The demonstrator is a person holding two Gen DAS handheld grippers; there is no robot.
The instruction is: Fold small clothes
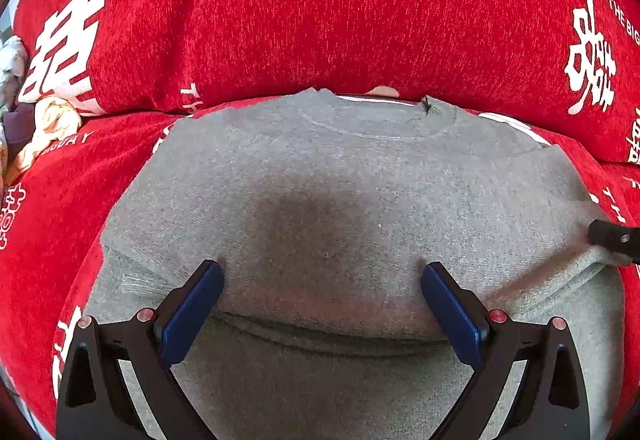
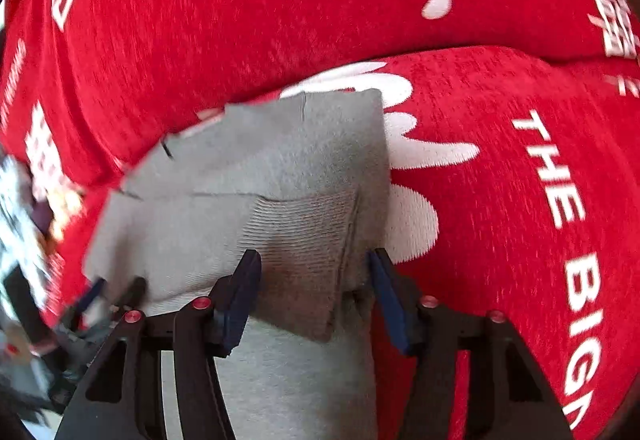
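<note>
A grey sweater [image 1: 360, 180] lies flat on the red cover, its collar [image 1: 380, 120] at the far side. My left gripper [image 1: 322, 268] hovers over the sweater's body with its blue pads wide apart. It is open, and a fold line in the cloth runs just below the tips. The sleeve is folded in across the body, and its ribbed cuff [image 2: 308, 232] lies flat between the fingers of my right gripper [image 2: 314, 256]. The pads stand on either side of the cuff without bunching it, so this gripper is open. One dark finger [image 1: 612, 238] of it shows at the sweater's right edge.
A red sofa cover [image 1: 320, 0] with white characters and lettering lies under and behind the sweater, rising into a back cushion [image 2: 240, 0]. A heap of pale and patterned clothes [image 1: 52, 120] sits at the far left. My left gripper [image 2: 100, 292] appears blurred at the lower left.
</note>
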